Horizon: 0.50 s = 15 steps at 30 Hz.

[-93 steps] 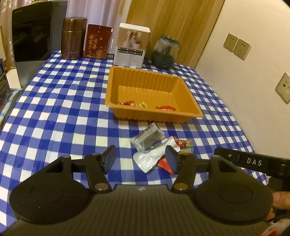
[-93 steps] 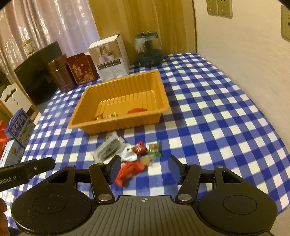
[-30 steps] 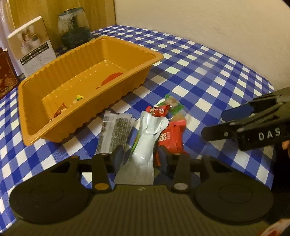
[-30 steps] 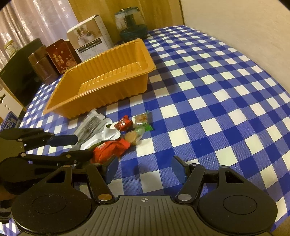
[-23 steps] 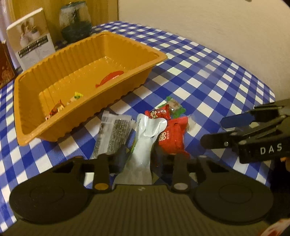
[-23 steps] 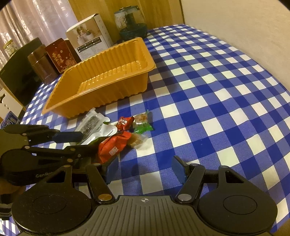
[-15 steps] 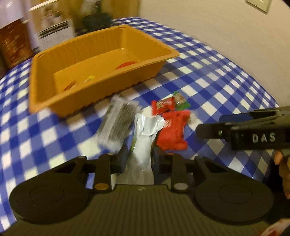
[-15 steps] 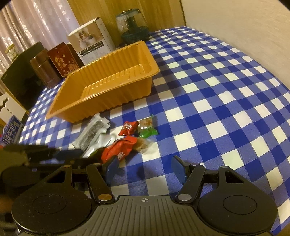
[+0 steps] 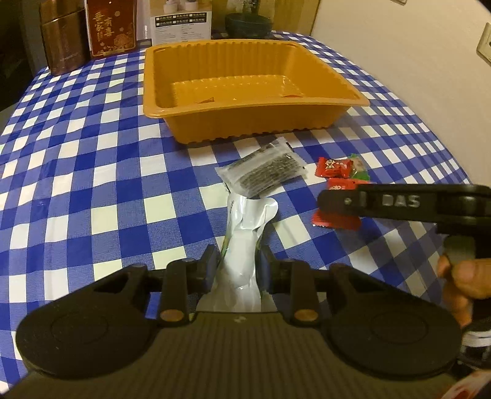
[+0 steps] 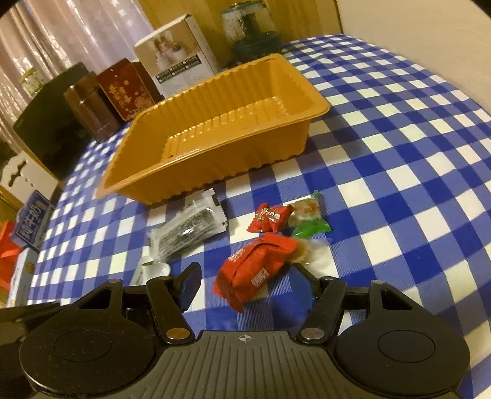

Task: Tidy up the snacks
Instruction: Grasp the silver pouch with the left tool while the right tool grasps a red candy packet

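Two handheld grippers work over a blue-and-white checked tablecloth [image 9: 76,172]. Nearest the camera, the left gripper [image 9: 237,270] is clenched on a silver foil pouch [image 9: 245,245], its pads pressed against both sides of the crumpled pack. The right gripper [image 10: 248,285] has its jaws closing around a large red snack packet [image 10: 254,270], which lies between the fingers with a gap showing on its left side. Just beyond the pouch, a clear packet of dark seaweed strips [image 9: 264,172] rests on the cloth, its near end overlapping the pouch's tip. Beside it, toward the table's right edge, sit a small red candy [image 10: 270,216] and a green-ended sweet [image 10: 308,216], touching each other. Farther back stands an orange ribbed plastic tray [image 9: 245,122], with a few small wrapped pieces on its floor. Along the table's far edge are a brown canister [image 9: 63,40], a red tin [image 9: 110,27], a white box [image 10: 175,58] and a glass jar [image 10: 250,27].
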### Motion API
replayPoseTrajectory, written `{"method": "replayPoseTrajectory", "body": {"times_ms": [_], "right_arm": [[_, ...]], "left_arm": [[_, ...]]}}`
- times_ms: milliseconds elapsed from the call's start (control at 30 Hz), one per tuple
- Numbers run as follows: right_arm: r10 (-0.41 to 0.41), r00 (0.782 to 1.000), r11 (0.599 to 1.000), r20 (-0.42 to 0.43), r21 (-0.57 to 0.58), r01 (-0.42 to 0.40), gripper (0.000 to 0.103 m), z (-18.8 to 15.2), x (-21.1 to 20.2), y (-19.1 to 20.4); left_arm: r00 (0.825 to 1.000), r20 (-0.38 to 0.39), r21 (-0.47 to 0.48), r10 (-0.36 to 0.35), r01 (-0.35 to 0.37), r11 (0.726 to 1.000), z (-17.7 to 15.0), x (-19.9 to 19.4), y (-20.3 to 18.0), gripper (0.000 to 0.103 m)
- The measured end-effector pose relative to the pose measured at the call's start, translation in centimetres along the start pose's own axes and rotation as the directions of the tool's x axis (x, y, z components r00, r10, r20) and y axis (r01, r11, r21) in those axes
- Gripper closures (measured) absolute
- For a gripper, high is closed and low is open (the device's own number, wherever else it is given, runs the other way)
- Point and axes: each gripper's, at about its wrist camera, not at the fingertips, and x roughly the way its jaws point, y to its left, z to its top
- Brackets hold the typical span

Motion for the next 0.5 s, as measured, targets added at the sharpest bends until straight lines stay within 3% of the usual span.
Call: {"method": "replayPoseTrajectory", "body": {"times_ms": [67,233,367,500], "right_arm": [[-0.016,1.0,0.999,0.003,-0.029,0.016,0.055,0.2,0.5,0.3],[0.001,1.0,0.995,-0.02,-0.1,-0.003,0.065,0.2,0.5,0.4],[0.046,0.997,0.978,-0.067,-0.202,-0.059,0.066,-0.3,-0.3,0.4],[0.012,0.997,0.969,-0.078,-0.246,-0.031,0.066,-0.9,-1.3,-0.4]], "left_arm": [[1.0,0.002,0.001,-0.002,0.002,1.0,-0.1,-0.1,0.0,0.076],[1.0,0.007,0.007,-0.012,0.012,1.0,-0.4,-0.2,-0.1,0.076],[1.0,0.013,0.016,-0.021,0.02,1.0,-0.5,-0.4,-0.4,0.075],[1.0,0.018,0.02,-0.022,0.022,1.0,-0.4,-0.5,-0.4,0.069]]}}
